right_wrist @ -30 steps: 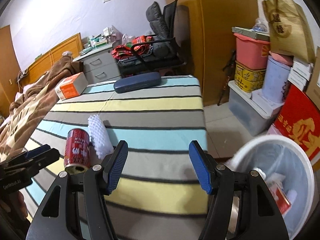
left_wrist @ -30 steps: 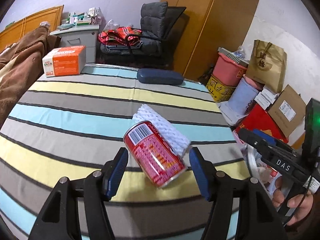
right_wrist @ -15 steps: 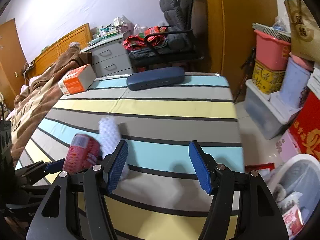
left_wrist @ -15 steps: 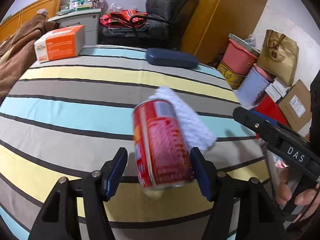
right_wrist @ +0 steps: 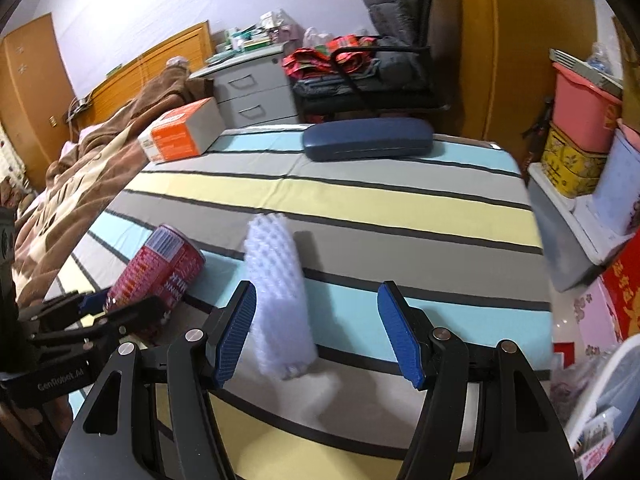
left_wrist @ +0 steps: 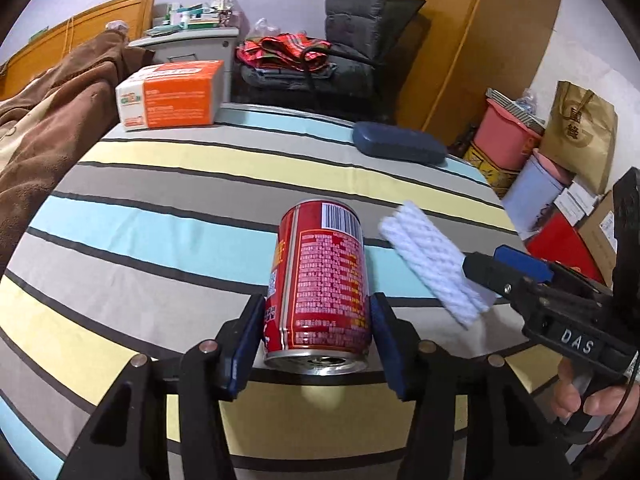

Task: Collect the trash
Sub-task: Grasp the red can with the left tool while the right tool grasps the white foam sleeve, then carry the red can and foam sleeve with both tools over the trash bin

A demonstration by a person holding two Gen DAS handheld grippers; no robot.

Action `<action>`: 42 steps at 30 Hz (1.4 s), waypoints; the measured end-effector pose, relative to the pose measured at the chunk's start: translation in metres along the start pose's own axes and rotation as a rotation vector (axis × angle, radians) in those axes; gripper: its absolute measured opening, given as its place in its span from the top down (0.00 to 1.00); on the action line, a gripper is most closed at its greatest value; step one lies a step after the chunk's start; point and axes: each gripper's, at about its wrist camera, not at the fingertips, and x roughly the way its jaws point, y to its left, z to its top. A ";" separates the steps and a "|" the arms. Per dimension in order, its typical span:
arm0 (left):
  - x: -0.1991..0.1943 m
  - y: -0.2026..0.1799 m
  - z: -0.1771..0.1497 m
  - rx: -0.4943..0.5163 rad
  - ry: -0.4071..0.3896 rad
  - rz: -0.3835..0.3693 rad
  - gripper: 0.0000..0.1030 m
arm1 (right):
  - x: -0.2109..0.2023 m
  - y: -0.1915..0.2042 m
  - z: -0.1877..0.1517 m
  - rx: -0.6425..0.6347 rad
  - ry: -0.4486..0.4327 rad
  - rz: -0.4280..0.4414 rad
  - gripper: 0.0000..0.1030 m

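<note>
Through my left camera, my left claw (left_wrist: 318, 340) has the red can (left_wrist: 322, 284) between its two blue pads and is closing on it. The pads sit right at the can's sides, but I cannot tell whether they are pressing yet. The can lies tipped on the striped worktop (left_wrist: 160, 216), its open end toward me. Just right of the can lies the white foam net (left_wrist: 434, 262), with my right claw (left_wrist: 516, 268) reaching in at the net's near end.

Through my right camera, my right claw (right_wrist: 318, 330) stands apart, wide, with nothing clamped. The net (right_wrist: 280, 292) lies between its pads, nearer the left one, touching neither as far as I can see. The can (right_wrist: 160, 268) lies left of the net, with my left claw (right_wrist: 100, 312) around its near end. Far right of the net, off the worktop's edge, the white bin (right_wrist: 600, 384) shows at the frame's corner with some scraps already in it.

So I judge the job is mid-way: some trash is binned, while the can and the net are both on the worktop, neither lifted. Grips, lifts and drops remain.
</note>
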 end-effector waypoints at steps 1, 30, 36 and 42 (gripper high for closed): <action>0.000 0.003 0.001 -0.004 0.001 -0.006 0.47 | 0.003 0.003 0.000 -0.007 0.006 0.009 0.37; -0.002 0.003 0.007 0.064 -0.015 0.005 0.47 | 0.013 0.013 0.000 -0.003 0.028 0.041 0.73; -0.022 -0.008 -0.002 0.083 -0.037 -0.010 0.47 | -0.011 0.011 -0.006 0.027 -0.018 0.029 0.73; -0.039 -0.026 -0.012 0.108 -0.046 -0.034 0.47 | -0.036 0.007 -0.012 0.055 -0.064 0.011 0.73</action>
